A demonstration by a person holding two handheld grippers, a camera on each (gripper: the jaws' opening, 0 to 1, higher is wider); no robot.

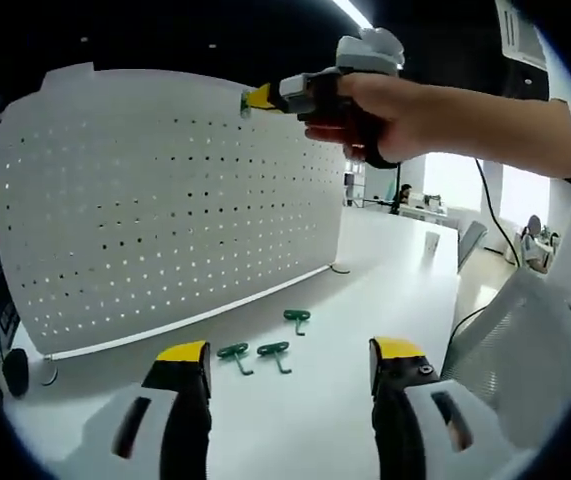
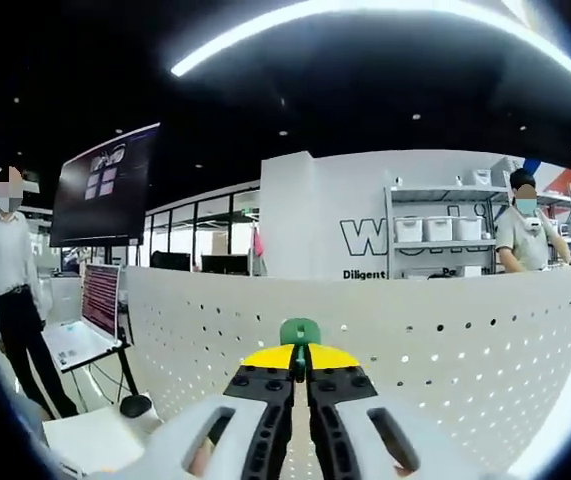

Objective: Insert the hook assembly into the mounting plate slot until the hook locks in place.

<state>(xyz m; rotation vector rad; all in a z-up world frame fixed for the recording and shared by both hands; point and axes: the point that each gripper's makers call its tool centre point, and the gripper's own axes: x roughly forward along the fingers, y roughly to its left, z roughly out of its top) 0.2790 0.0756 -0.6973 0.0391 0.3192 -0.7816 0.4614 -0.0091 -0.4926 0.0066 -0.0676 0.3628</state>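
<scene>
Left gripper view: the left gripper (image 1: 290,365) hovers low over the white tabletop (image 1: 385,260), its black jaws with yellow tips spread wide and holding nothing. Between and just beyond the tips lie three small green plastic hooks (image 1: 265,350), flat on the table, close together but not touching one another. Behind them stands the white perforated metal mounting plate (image 1: 165,200), upright, its bottom edge resting on the table and its right edge ending near the table's middle. Open table runs to the right of that edge, out to the far corner.

The right gripper (image 1: 263,97) enters from the upper right, held in a person's hand (image 1: 370,110); its yellow tip sits at the plate's top edge, near the right corner. From this side I cannot tell whether it touches the plate.

Right gripper view: the right gripper's jaws are pressed together, pinching a green plastic hook assembly (image 2: 300,331) whose rounded head sticks out just above the yellow tips. The hook is against or just in front of the plate's upper portion, just below the top edge; contact cannot be judged. Rows of holes spread to either side.

Background: a laptop (image 2: 90,315) on a stand at left, two people standing, shelving with white bins (image 2: 435,228).
</scene>
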